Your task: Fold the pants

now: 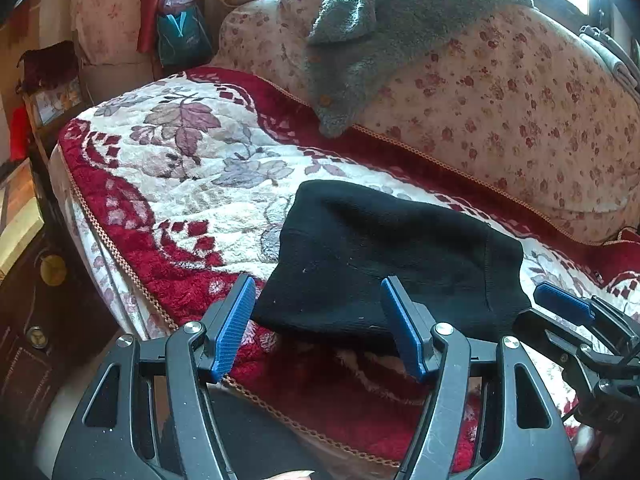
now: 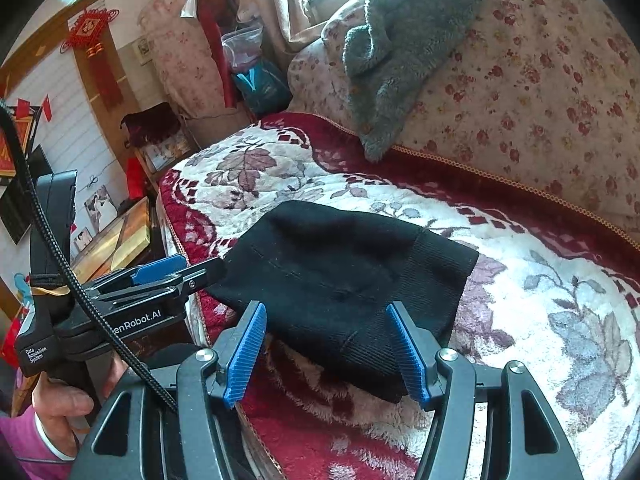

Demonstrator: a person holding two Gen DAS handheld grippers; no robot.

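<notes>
The black pants (image 1: 380, 248) lie folded into a compact bundle near the front edge of the sofa seat, on a red and white floral blanket (image 1: 180, 168). My left gripper (image 1: 320, 328) stands open at the bundle's near left edge; its blue pads (image 1: 236, 328) flank the cloth without pressing it. In the right wrist view the pants (image 2: 340, 272) show again, and my right gripper (image 2: 326, 352) is open over their near edge. The left gripper (image 2: 180, 276) comes in from the left by the bundle's corner. The right gripper (image 1: 548, 314) shows at the bundle's right end.
A grey fleece garment (image 1: 380, 40) hangs over the flowered sofa back (image 1: 520, 120). The seat's front edge with gold trim (image 1: 120, 260) drops to a dark wooden cabinet (image 1: 32, 300) on the left. A person's hand (image 2: 60, 404) holds the left gripper's handle.
</notes>
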